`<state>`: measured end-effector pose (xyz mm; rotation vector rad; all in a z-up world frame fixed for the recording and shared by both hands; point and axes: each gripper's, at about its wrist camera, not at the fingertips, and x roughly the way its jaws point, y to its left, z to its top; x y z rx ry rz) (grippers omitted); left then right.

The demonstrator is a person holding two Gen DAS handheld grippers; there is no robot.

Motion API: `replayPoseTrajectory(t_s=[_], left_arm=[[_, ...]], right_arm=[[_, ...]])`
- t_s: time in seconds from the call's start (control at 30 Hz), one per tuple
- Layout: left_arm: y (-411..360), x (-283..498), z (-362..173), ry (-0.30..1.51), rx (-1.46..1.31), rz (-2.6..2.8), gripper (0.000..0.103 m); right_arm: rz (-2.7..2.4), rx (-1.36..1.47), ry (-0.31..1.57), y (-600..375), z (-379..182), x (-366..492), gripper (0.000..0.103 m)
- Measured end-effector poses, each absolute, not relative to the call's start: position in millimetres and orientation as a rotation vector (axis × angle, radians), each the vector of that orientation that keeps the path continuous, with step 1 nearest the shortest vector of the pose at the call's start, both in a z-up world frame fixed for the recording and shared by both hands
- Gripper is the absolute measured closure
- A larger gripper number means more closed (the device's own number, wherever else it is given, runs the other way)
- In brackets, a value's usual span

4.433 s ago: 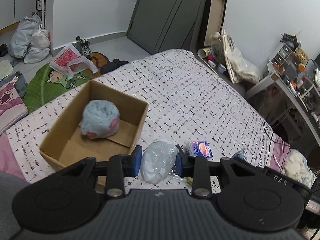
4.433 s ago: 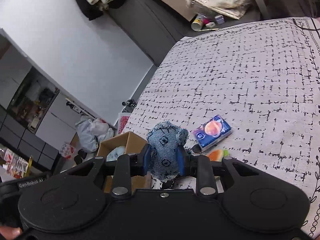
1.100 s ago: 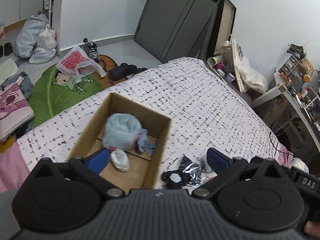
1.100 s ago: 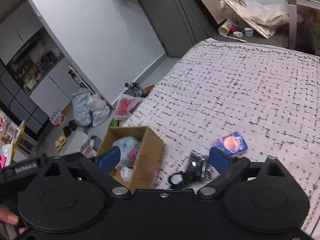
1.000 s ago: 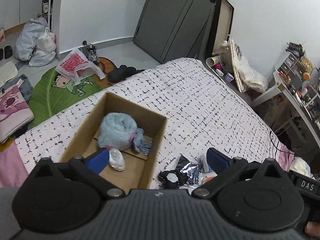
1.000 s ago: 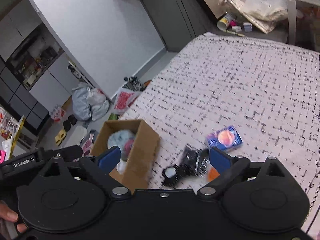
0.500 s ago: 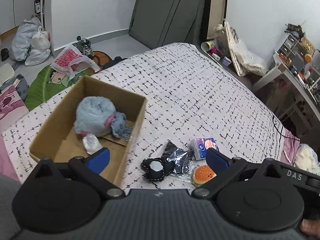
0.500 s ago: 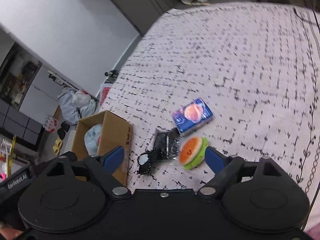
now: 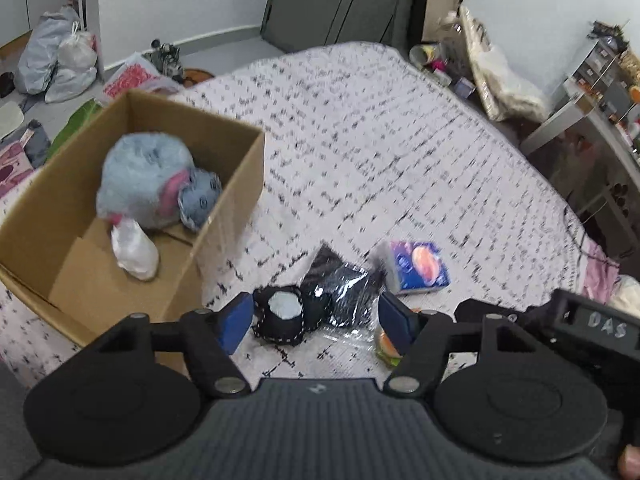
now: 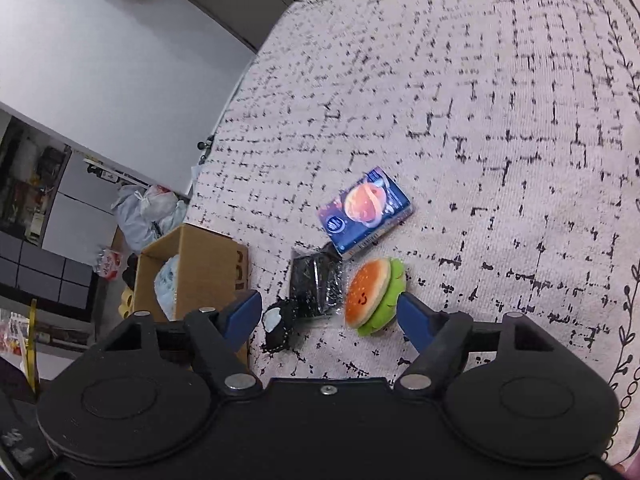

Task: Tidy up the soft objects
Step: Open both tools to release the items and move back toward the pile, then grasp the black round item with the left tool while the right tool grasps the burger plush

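Both claws dropped their stuff in the cardboard box (image 9: 236, 216) since earlier and came down over the leftovers on the bedspread (image 9: 380, 152). Left claw (image 9: 316, 320) is closing around the black pouch (image 9: 280, 316), pads not touching yet. Right claw (image 10: 328, 316) is closing too, w/ the squishy burger toy (image 10: 372, 296) between its jaws, prob next grab. Fuzzy blue plush (image 9: 140, 180) + crinkly white bag (image 9: 134, 252) sit in the box. Glossy tissue pack (image 10: 366, 208) lies flat nearby.
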<state>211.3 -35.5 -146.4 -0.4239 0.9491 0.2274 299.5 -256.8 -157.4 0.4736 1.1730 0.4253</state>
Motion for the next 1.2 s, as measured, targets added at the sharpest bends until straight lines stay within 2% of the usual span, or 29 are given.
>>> replayPoseTrajectory(t_s=[0.3, 0.7, 0.73, 0.87, 0.9, 0.97, 1.07, 1.17, 1.2], left_arm=[[-50, 230, -187, 1.024, -0.361, 0.268, 0.035], [-56, 246, -219, 1.020, -0.251, 0.369, 0.035], [-57, 246, -222, 1.025, -0.232, 0.372, 0.036], [-52, 241, -229, 1.013, -0.299, 0.370, 0.054], [-51, 241, -228, 1.010, -0.298, 0.369, 0.057], [-52, 241, -224, 1.001, -0.289, 0.366, 0.069], [-49, 238, -216, 0.981, -0.325, 0.352, 0.073], [-48, 235, -210, 0.971, -0.331, 0.337, 0.074], [-48, 234, -208, 0.968, -0.334, 0.331, 0.074]], right_arm=[[0.410, 0.504, 1.231, -258, -184, 317, 0.030], [0.431, 0.521, 1.279, -259, -208, 329, 0.033], [0.435, 0.523, 1.279, -259, -208, 329, 0.033], [0.450, 0.524, 1.276, -258, -210, 329, 0.035], [0.454, 0.522, 1.276, -257, -210, 328, 0.038], [0.462, 0.514, 1.277, -254, -212, 328, 0.043], [0.461, 0.482, 1.272, -250, -214, 330, 0.046], [0.457, 0.468, 1.270, -248, -216, 333, 0.063], [0.454, 0.464, 1.271, -248, -218, 333, 0.072]])
